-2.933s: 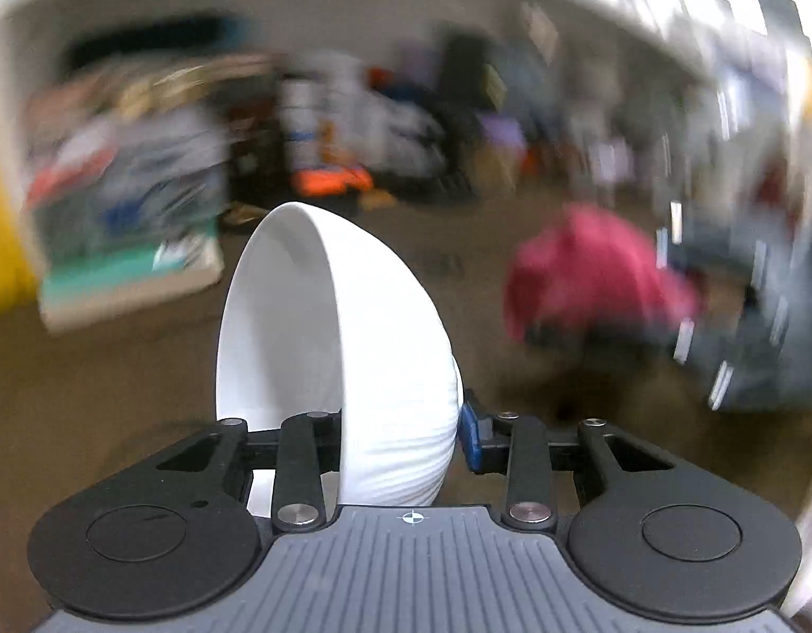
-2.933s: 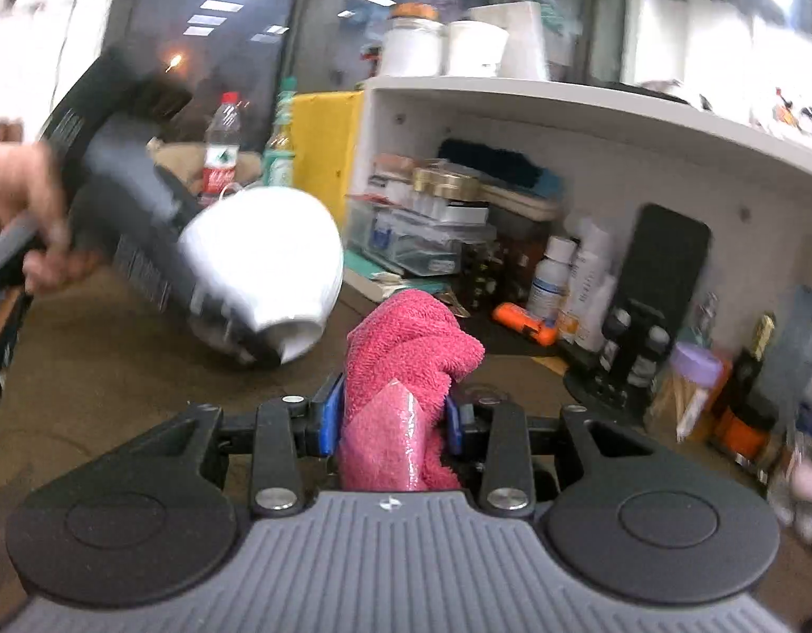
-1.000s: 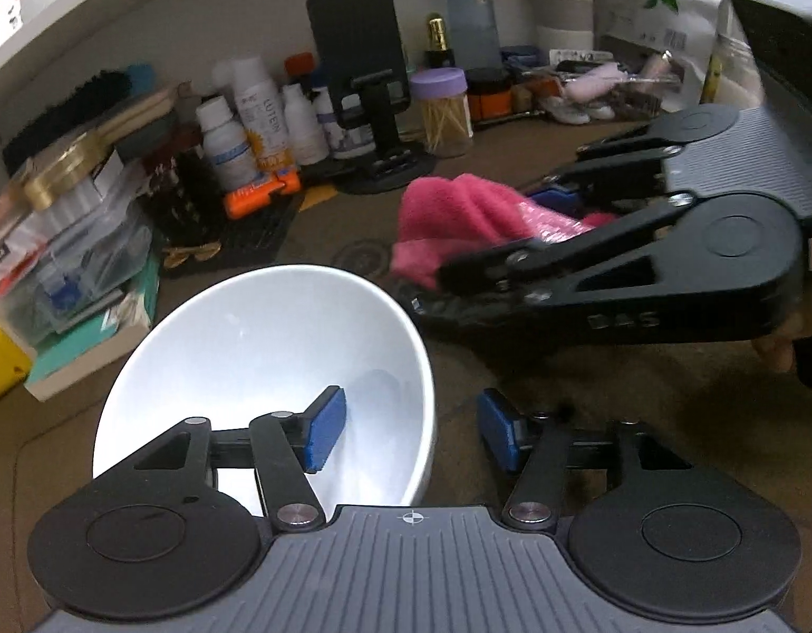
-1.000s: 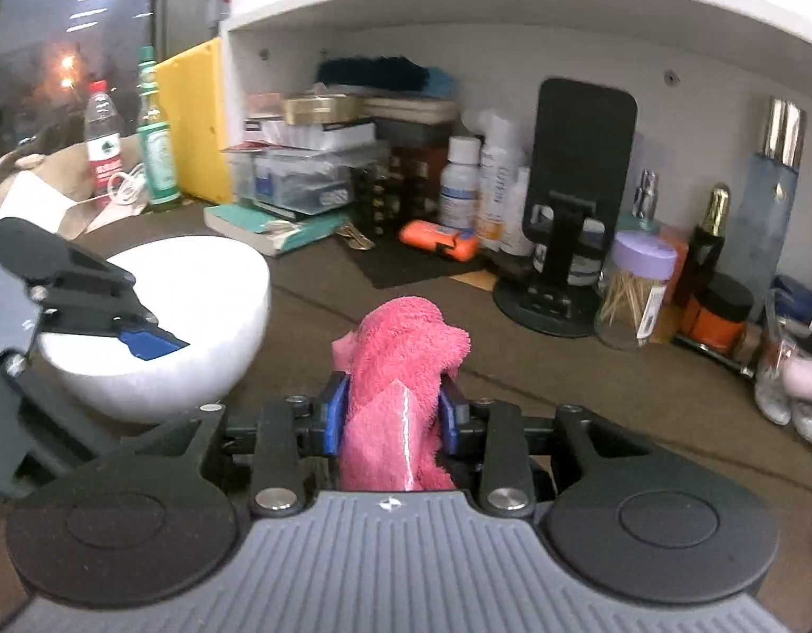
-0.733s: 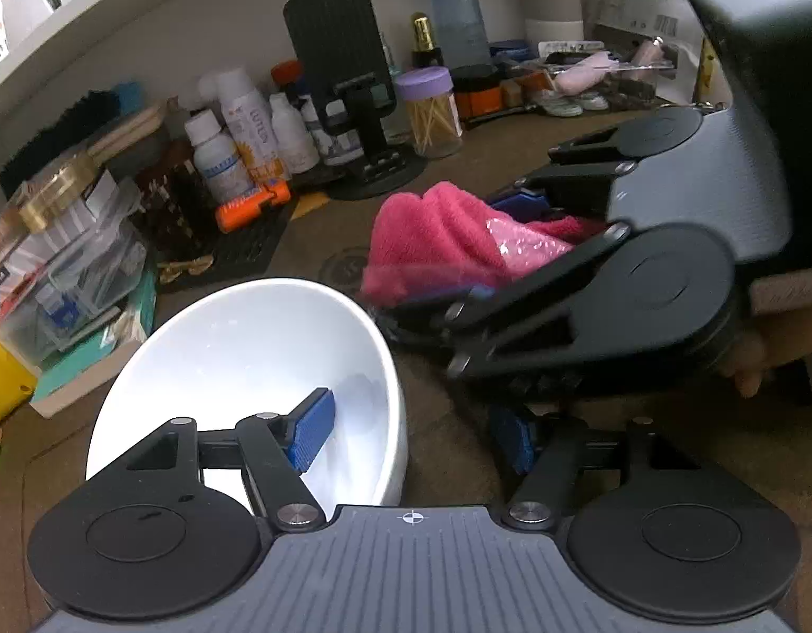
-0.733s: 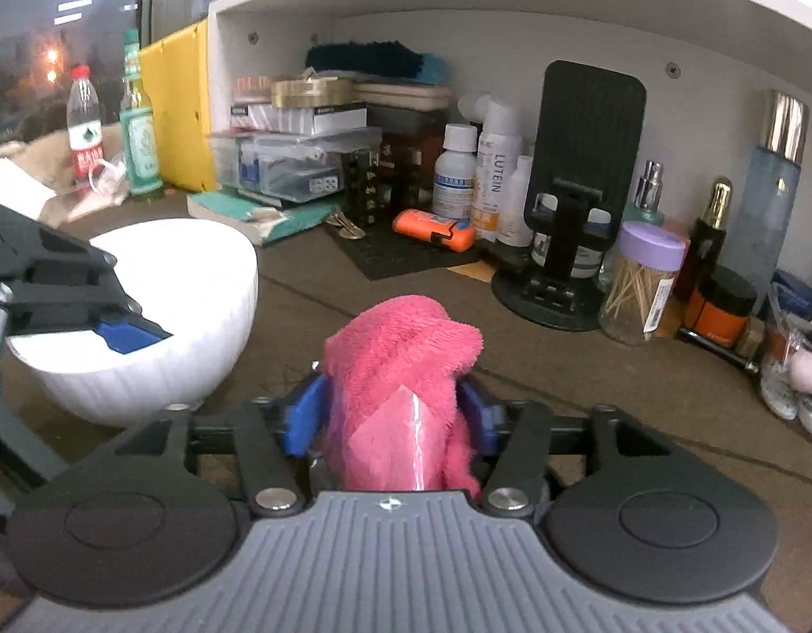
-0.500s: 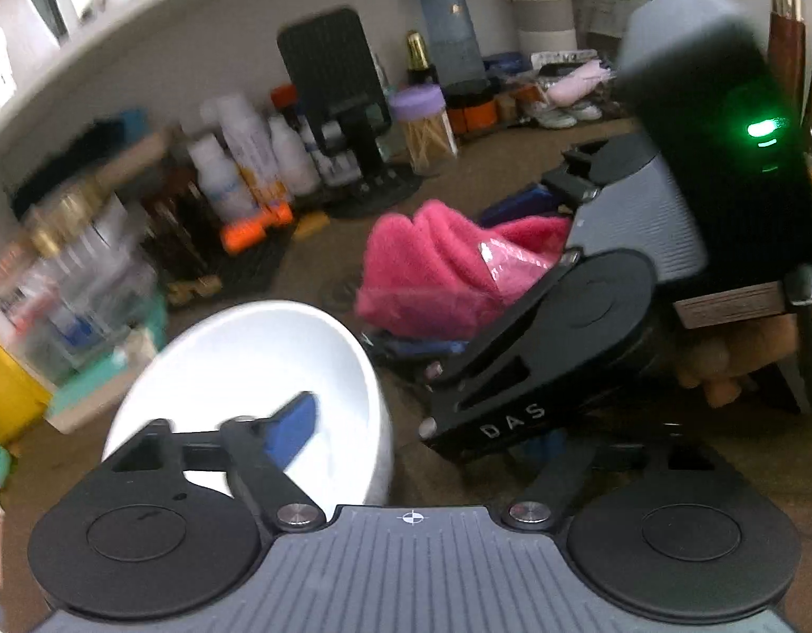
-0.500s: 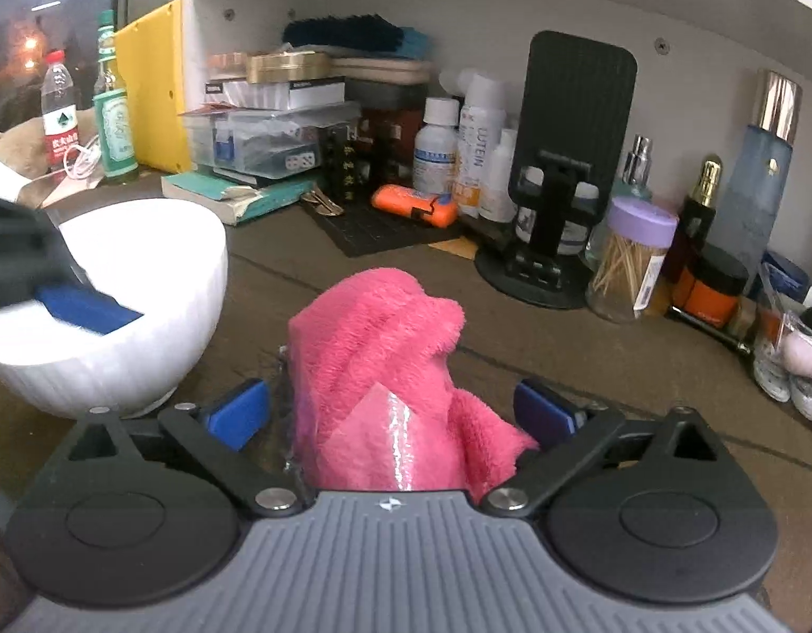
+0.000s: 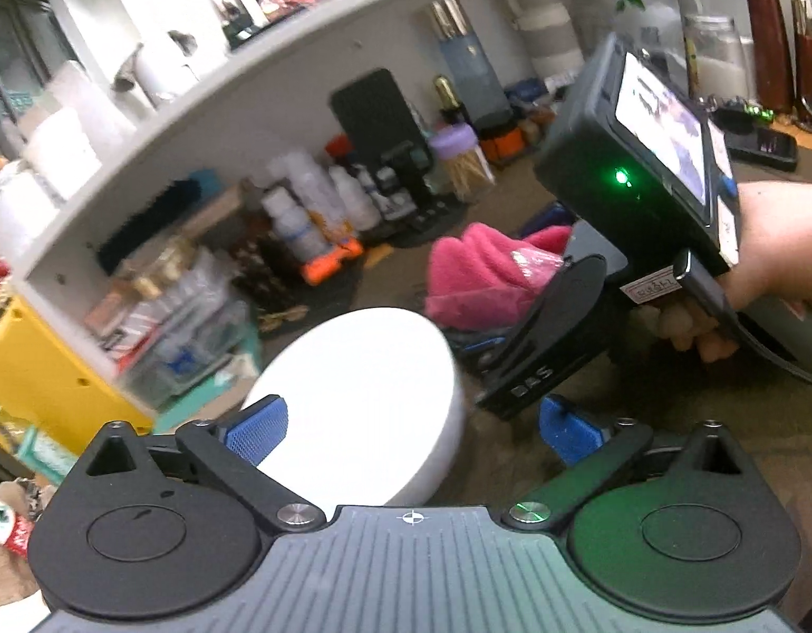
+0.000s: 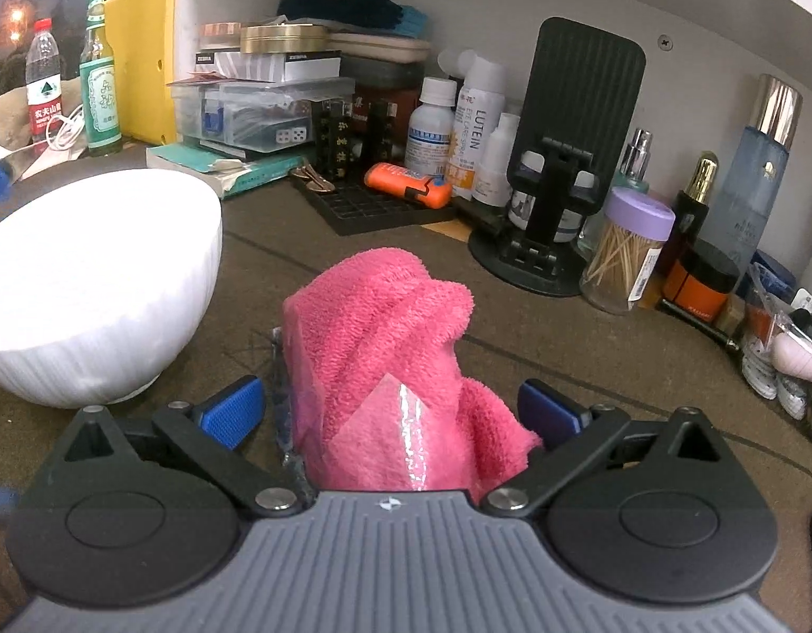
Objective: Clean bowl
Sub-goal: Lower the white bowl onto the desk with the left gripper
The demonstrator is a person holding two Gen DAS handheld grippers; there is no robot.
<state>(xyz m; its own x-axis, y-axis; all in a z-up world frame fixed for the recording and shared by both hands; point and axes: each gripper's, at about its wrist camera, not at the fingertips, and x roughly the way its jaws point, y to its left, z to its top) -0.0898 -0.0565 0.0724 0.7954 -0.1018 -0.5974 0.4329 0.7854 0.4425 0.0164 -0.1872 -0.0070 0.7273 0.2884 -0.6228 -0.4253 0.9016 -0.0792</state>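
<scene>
The white ribbed bowl sits upright on the brown tabletop, just left of the pink towel. The left gripper is opening, its blue pads clear of the bowl's rim (the view is blurred). The right gripper stands spread wide, the towel loose between its pads, neither pad pressing it.
</scene>
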